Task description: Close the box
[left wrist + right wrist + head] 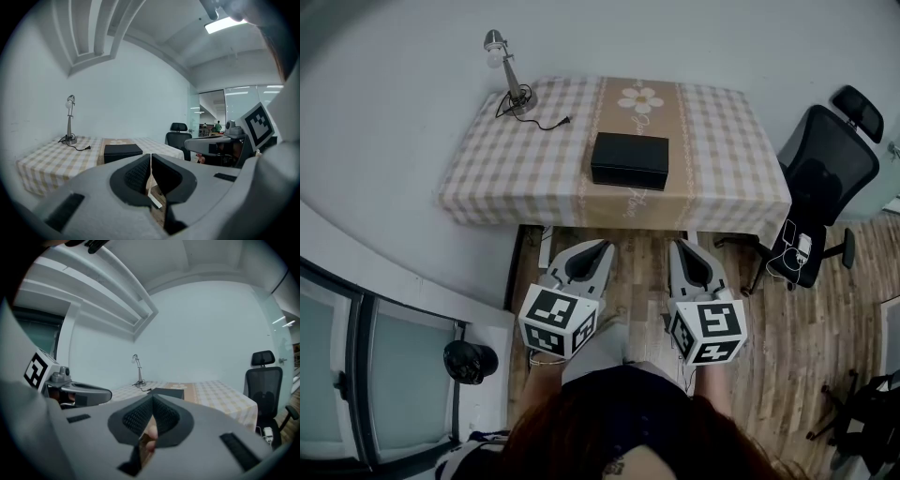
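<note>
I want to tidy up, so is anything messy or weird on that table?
Nothing is spilled or broken. The black box sits straight on the tablecloth; only the cord of the desk lamp trails loose, unplugged.

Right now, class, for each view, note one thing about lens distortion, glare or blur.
Head view: wide lens bows the table edges and darkens the corners. Left gripper view: round black border, ceiling light glares white, the near left gripper looks soft. Right gripper view: same round border, flat even light, right gripper blurred up close.
</note>
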